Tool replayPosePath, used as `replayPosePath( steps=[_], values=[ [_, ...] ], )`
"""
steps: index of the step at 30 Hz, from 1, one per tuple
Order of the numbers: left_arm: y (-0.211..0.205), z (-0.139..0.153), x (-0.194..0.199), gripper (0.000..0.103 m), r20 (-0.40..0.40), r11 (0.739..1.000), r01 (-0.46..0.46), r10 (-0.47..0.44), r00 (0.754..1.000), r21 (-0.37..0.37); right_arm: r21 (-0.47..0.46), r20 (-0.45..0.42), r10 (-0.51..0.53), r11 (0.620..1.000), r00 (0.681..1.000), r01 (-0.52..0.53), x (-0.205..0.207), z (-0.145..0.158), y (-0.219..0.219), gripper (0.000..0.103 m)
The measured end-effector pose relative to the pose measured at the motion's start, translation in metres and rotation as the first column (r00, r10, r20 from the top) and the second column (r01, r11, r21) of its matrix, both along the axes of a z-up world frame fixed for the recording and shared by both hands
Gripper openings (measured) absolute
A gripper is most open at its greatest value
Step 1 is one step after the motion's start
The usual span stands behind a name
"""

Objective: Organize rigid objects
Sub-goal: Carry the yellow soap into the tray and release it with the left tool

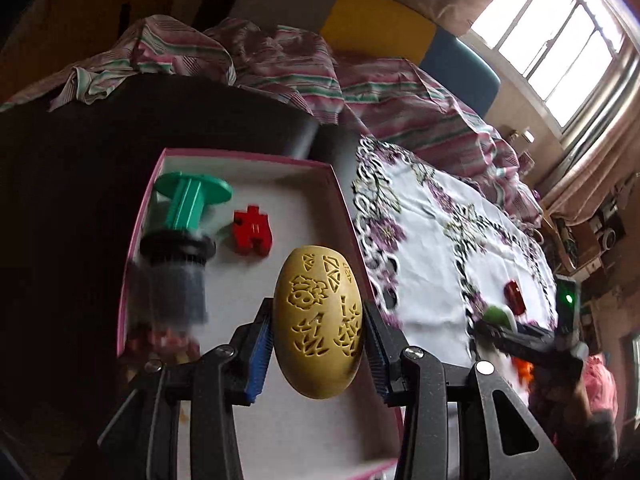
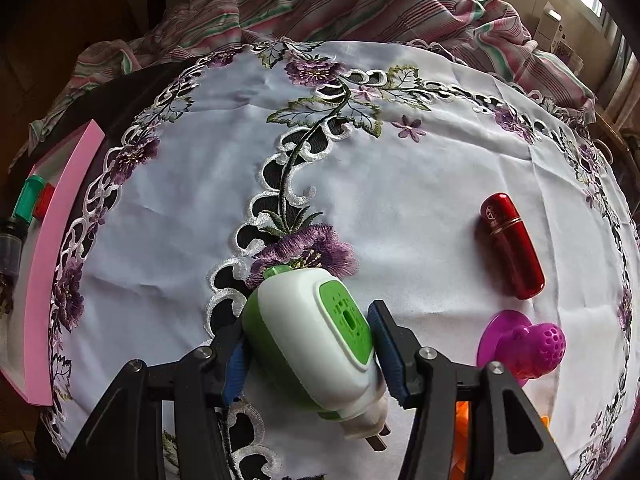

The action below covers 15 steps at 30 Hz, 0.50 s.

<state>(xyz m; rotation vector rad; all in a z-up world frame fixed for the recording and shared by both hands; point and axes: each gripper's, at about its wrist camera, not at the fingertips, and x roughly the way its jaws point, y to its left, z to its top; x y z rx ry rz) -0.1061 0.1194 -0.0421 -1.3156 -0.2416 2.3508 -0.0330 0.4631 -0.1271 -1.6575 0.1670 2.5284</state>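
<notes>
My left gripper [image 1: 318, 344] is shut on a tan carved egg [image 1: 318, 320] and holds it above the pink-rimmed white box [image 1: 248, 158]. In the box lie a green spool [image 1: 188, 200], a red puzzle-shaped block [image 1: 253, 230] and a black-and-clear cylinder [image 1: 176, 276]. My right gripper [image 2: 308, 344] is shut on a white and green plug-in device [image 2: 316, 344] just above the embroidered white cloth [image 2: 400, 184]. A red capsule [image 2: 512, 246] and a purple plastic piece [image 2: 524, 346] lie on the cloth to its right. The right gripper also shows in the left wrist view [image 1: 500, 320].
The pink box edge [image 2: 48, 264] lies at the cloth's left side. Striped fabric [image 2: 340, 0] is bunched behind the table. An orange object [image 2: 460, 412] peeks out under the right gripper. A window [image 1: 560, 36] is at the upper right.
</notes>
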Motion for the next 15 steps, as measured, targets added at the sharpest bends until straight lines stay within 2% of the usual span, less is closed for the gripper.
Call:
replayPosePath(
  steps=[4,15],
  values=[
    [0.017,-0.006,-0.028,0.042,-0.018,1.0,0.006,-0.007,1.0,-0.03,0.011,0.002,0.007,1.0,1.0,-0.007,-0.001,0.0,-0.001,0.055],
    [0.049,-0.042,-0.079,0.041,0.053,0.996,0.011,-0.007,0.999,-0.083,0.006,0.002,0.009,1.0,1.0,-0.009,-0.002,0.0,-0.001,0.055]
  ],
)
